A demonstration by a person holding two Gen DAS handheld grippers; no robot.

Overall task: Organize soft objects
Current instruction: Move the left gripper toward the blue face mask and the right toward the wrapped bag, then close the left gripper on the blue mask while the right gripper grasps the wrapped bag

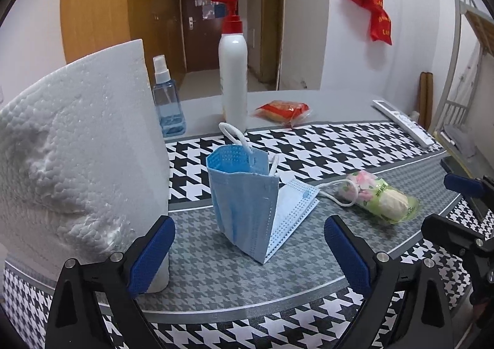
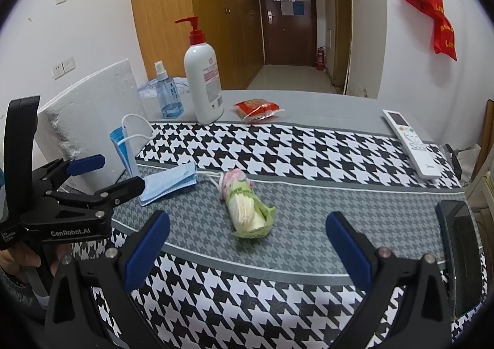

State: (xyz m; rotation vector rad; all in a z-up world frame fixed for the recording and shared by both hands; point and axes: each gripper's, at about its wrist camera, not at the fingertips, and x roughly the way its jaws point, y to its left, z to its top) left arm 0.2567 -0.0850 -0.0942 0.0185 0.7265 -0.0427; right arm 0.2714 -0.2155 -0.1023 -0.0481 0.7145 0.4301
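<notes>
Mask point(image 1: 247, 194) stands folded just ahead of open left claw point(image 1: 250, 253).

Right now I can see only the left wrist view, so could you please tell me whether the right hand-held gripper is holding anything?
Observer: No. The right hand-held gripper is open and empty. The green tissue pack lies on the cloth ahead of its fingers, untouched.
Operator: Thank you. Is anything hidden behind the foam block from my side?
Observer: Yes. What looks like a crumpled clear plastic bag lies behind the blue spray bottle.
Operator: And which way does the pack's open end face?
Observer: Towards the right hand-held gripper, with white tissues showing in the opening.
</notes>
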